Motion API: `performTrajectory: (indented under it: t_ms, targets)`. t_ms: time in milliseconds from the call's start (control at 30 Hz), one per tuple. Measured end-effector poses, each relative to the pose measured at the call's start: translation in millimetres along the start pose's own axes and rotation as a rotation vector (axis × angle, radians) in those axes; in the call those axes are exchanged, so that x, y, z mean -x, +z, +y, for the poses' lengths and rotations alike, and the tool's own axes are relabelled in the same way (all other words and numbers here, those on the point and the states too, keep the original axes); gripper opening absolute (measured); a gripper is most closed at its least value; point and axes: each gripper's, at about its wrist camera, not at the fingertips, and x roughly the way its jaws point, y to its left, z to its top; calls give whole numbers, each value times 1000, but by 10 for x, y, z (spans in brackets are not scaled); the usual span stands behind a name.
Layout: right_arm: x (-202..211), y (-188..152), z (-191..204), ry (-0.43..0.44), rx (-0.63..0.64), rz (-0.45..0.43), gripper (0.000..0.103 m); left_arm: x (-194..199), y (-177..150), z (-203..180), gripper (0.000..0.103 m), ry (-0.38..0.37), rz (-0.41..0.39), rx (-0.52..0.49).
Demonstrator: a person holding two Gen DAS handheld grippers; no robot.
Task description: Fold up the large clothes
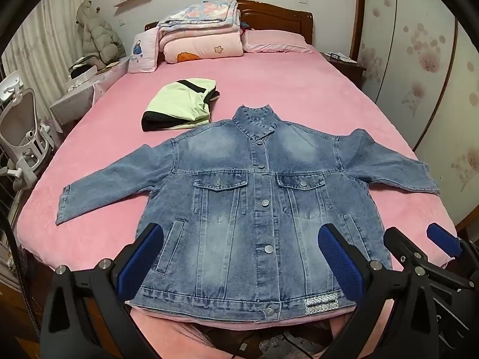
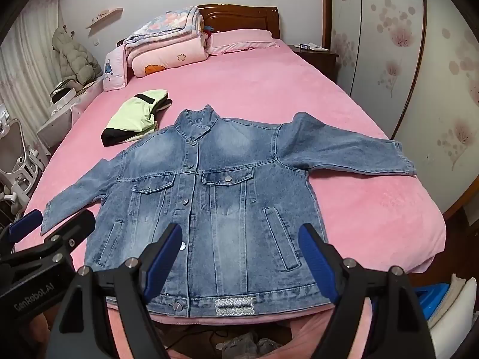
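Note:
A blue denim jacket lies flat and buttoned, front up, on the pink bed, both sleeves spread sideways and its hem at the near bed edge. My left gripper hovers open above the jacket's lower half, with nothing between its blue pads. My right gripper is open too, above the hem on the right side, and holds nothing. In the left wrist view the right gripper shows at the right edge; in the right wrist view the left gripper shows at the left edge.
A folded pale green and black garment lies behind the jacket's left shoulder. Stacked quilts and pillows sit by the wooden headboard. A white chair stands left of the bed, a wardrobe to the right.

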Motion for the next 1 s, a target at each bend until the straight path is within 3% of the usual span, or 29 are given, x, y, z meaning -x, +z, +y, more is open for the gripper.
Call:
performTrajectory:
  t_ms: [400,1000]
  targets:
    - [-28,-5,12,-8,6,12,80,-8,73,34,103,-42,-5,2]
    - [-154,-33,47,5,-13,36,81,-23,72,22,102,-44,-31,-19]
